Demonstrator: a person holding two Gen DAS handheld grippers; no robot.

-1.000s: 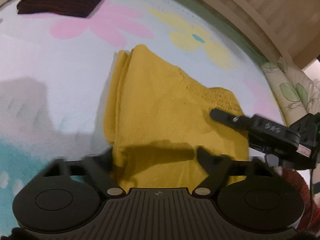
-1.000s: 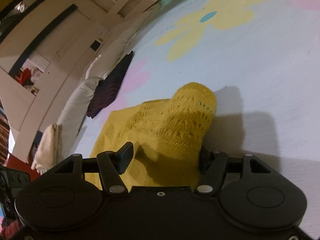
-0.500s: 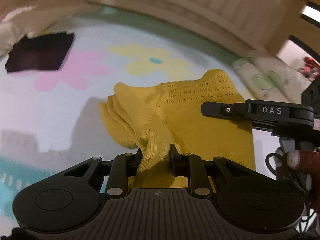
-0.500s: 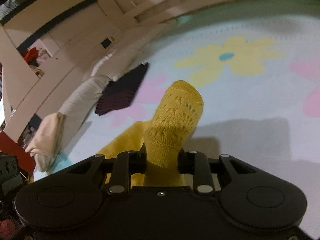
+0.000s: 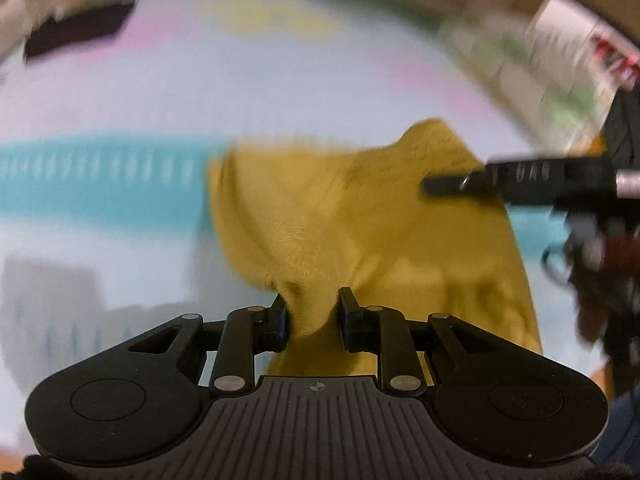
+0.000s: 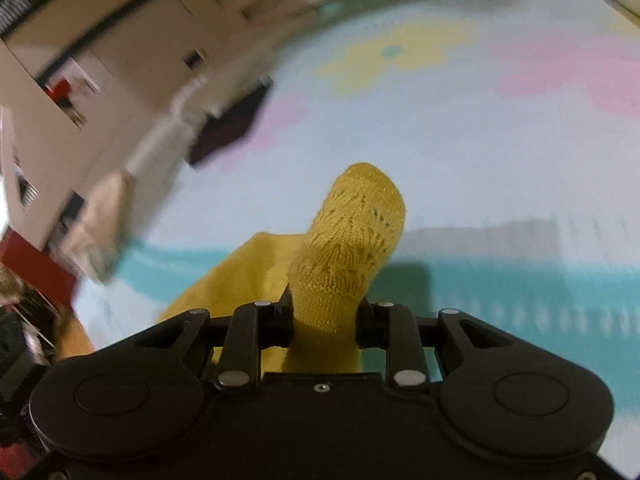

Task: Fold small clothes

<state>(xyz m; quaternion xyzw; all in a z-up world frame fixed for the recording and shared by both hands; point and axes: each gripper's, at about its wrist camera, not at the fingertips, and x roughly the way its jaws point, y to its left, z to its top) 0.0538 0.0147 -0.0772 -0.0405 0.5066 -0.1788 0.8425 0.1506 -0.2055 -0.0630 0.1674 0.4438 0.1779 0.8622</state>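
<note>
Left wrist view: the left gripper (image 5: 312, 316) is pinched tight on a bunched fold of the yellow knit garment (image 5: 360, 232), and off to the right the right gripper (image 5: 520, 180) reaches in from the side, its fingers against the far right corner of the cloth; the garment hangs between the two, lifted off the flower-print sheet (image 5: 120, 92) over its teal band — the blur suggests quick motion. Right wrist view: the right gripper (image 6: 324, 316) is clamped on the openwork knit edge (image 6: 356, 232), which stands up in a rounded hump. The step in hand looks like carrying both held corners over for a fold; next calls for laying them down level, edges matched, before letting go. A dark folded cloth (image 5: 76, 32) lies far left.
</note>
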